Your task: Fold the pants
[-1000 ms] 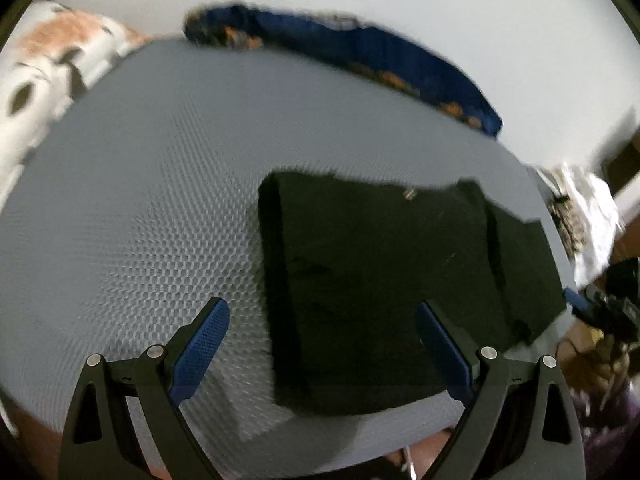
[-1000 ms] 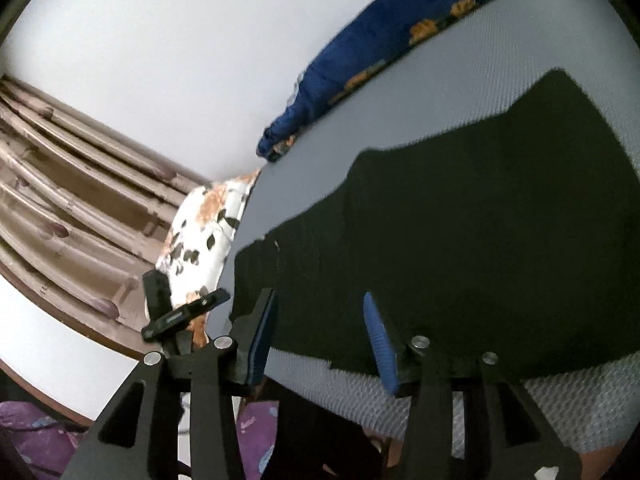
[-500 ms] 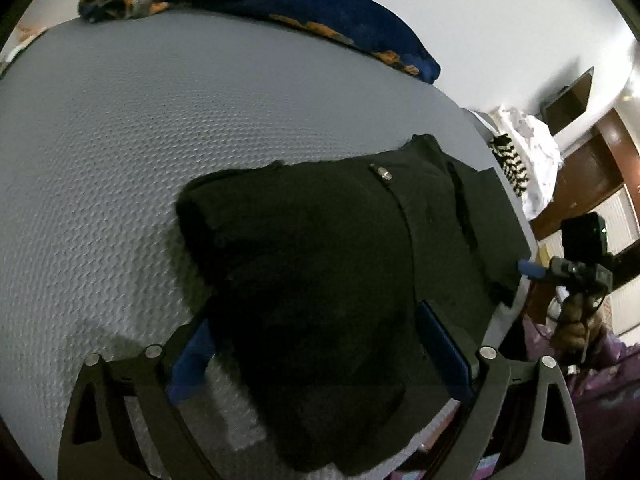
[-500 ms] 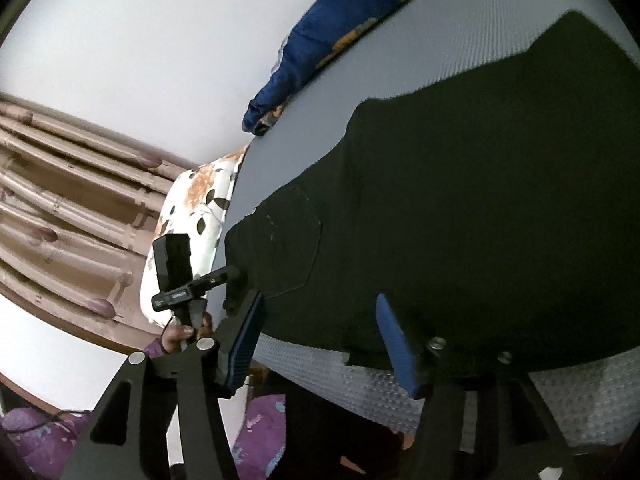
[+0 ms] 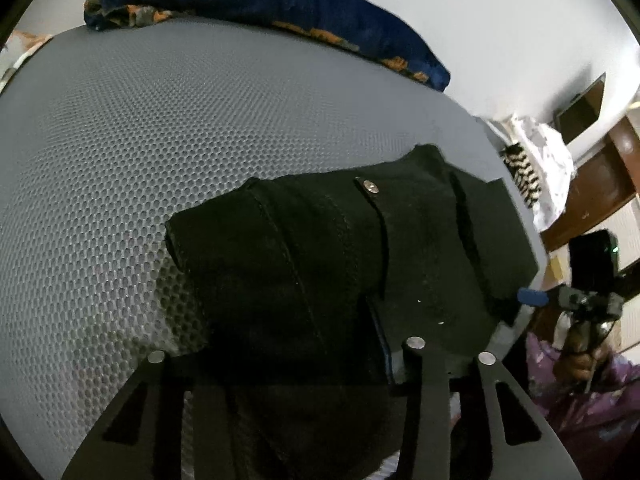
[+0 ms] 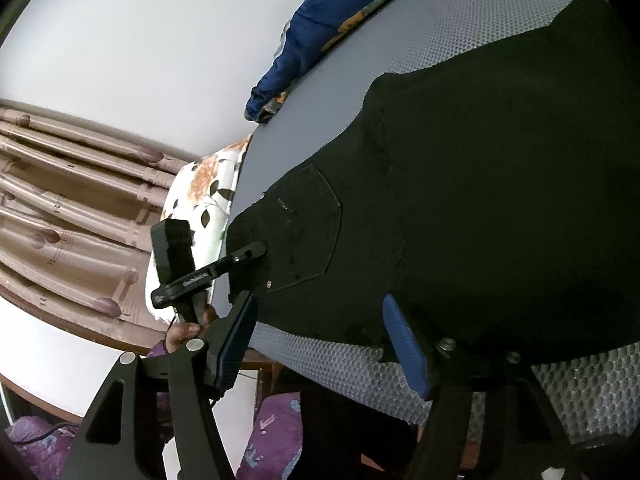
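One pair of black denim pants (image 5: 360, 264), folded flat with a rivet showing, lies on your grey honeycomb-textured mat (image 5: 160, 140). Your left gripper (image 5: 288, 344) is closing on a bunched fold; your right gripper (image 6: 320, 340) is opening, astride the near hem.

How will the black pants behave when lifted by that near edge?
Probably floppy: the black pants bunch between the closing left tool. Likely fairly heavy, being thick stitched fabric. The textured mattress may drag them.
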Demonstrator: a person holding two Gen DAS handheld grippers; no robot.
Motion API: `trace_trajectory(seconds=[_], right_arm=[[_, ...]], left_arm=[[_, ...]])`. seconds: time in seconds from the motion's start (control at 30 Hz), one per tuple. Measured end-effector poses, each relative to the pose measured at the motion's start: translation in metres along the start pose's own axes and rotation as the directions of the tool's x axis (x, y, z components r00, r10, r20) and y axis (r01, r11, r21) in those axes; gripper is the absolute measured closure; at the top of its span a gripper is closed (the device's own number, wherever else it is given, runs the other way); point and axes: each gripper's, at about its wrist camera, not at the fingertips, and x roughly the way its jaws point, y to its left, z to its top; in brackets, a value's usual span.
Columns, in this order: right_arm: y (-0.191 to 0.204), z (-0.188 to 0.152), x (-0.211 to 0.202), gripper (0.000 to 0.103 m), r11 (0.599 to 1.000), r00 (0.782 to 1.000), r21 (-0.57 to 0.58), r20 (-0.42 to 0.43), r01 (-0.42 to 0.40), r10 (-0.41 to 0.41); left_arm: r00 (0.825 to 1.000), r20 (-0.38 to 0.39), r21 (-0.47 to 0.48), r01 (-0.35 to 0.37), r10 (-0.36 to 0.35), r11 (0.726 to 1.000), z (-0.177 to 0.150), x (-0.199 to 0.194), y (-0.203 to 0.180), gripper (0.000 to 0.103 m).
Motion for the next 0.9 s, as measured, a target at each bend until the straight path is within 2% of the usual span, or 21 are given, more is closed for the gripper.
trace_trajectory(seconds=[0.13,0.23,0.4,0.47,0.57,0.63,0.8,0.83,0.87,0.9], right_arm=[[0.000,0.000,-0.001,0.039,1.000,1.000,0.004,0.018,-0.010,0.010],[0.000,-0.001,-0.001,0.039,1.000,1.000,0.000,0.016,-0.025,0.025],[0.006,0.006,-0.003,0.039,0.998,0.999,-0.042,0.019,-0.042,0.042],[0.008,0.010,-0.006,0.039,0.997,0.998,-0.057,0.021,-0.054,0.055],[0.011,0.015,-0.015,0.036,0.993,0.997,-0.089,0.020,-0.079,0.081],[0.009,0.018,-0.020,0.035,0.990,0.995,-0.095,0.012,-0.102,0.104],[0.002,0.023,-0.033,0.034,0.967,0.977,-0.138,-0.018,-0.213,0.213],[0.000,0.023,-0.036,0.032,0.964,0.975,-0.145,-0.017,-0.223,0.223],[-0.007,0.025,-0.041,0.024,0.965,0.975,-0.142,-0.008,-0.221,0.222],[-0.014,0.029,-0.045,0.020,0.968,0.975,-0.126,0.001,-0.218,0.220]], left_arm=[[0.999,0.031,-0.071,0.035,-0.033,0.997,0.003,-0.013,-0.003,0.074],[0.998,0.044,-0.096,0.055,-0.051,0.994,0.006,-0.025,-0.015,0.076],[0.993,0.054,-0.130,0.114,-0.108,0.985,0.018,-0.035,-0.061,0.077],[0.989,0.044,-0.111,0.146,-0.142,0.983,0.025,-0.033,-0.089,0.080],[0.987,0.014,-0.054,0.161,-0.160,0.985,0.034,-0.019,-0.134,0.080],[0.983,-0.007,-0.048,0.185,-0.186,0.982,0.035,-0.004,-0.155,0.080],[0.959,-0.039,-0.060,0.276,-0.279,0.959,0.043,0.044,-0.203,0.080],[0.955,-0.039,-0.068,0.291,-0.294,0.954,0.044,0.052,-0.209,0.080],[0.948,-0.048,-0.087,0.310,-0.315,0.947,0.046,0.066,-0.214,0.080],[0.941,-0.056,-0.105,0.327,-0.334,0.939,0.046,0.074,-0.215,0.080]])
